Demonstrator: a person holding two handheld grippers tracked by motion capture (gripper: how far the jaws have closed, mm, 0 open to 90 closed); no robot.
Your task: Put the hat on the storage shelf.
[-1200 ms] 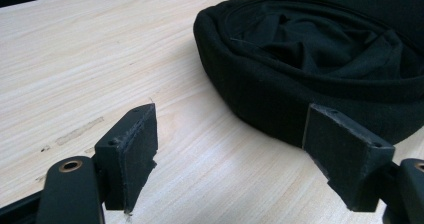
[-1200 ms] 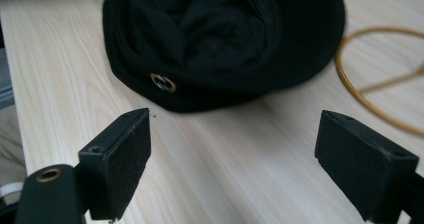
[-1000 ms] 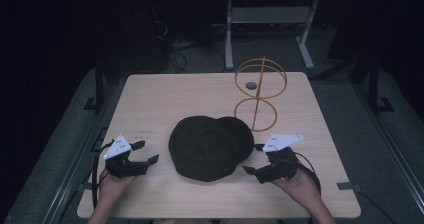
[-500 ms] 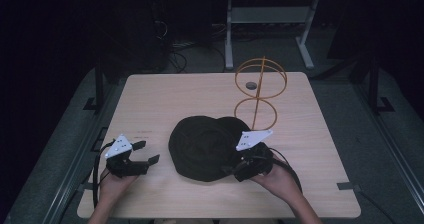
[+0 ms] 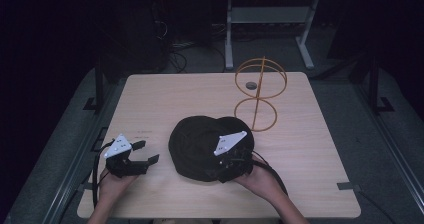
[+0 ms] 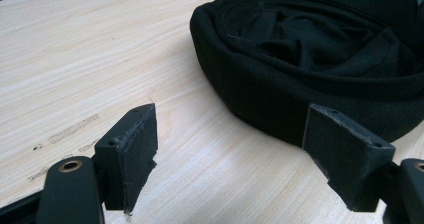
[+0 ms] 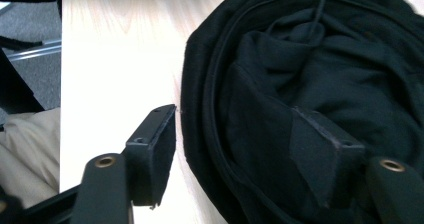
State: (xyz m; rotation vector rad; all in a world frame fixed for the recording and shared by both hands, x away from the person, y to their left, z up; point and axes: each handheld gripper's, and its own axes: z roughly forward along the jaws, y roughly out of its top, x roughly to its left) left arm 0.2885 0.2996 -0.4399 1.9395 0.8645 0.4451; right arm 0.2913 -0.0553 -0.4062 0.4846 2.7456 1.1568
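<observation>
A black fabric hat [image 5: 200, 144] lies upside down on the middle of the wooden table [image 5: 165, 99], its hollow facing up. My right gripper [image 5: 220, 166] sits over the hat's near right rim. In the right gripper view [image 7: 234, 111] one jaw is inside the hat [image 7: 325, 59] and the other stands outside over bare wood, a sliver of table between it and the rim. These jaws have just been closing, with the rim between them and not pinched. My left gripper [image 5: 147, 151] rests open left of the hat [image 6: 310, 49], nothing between its jaws [image 6: 230, 119].
An orange wire stand [image 5: 260, 91], two hoops on a post, rises behind the hat toward the back right. A small dark disc [image 5: 251, 85] lies on the table by it. Table legs and cables stand on the dark floor beyond the far edge.
My right gripper has moved left from the bare table beside the hat onto the hat's near right rim, and its jaws stand narrower. The left gripper has stayed put.
</observation>
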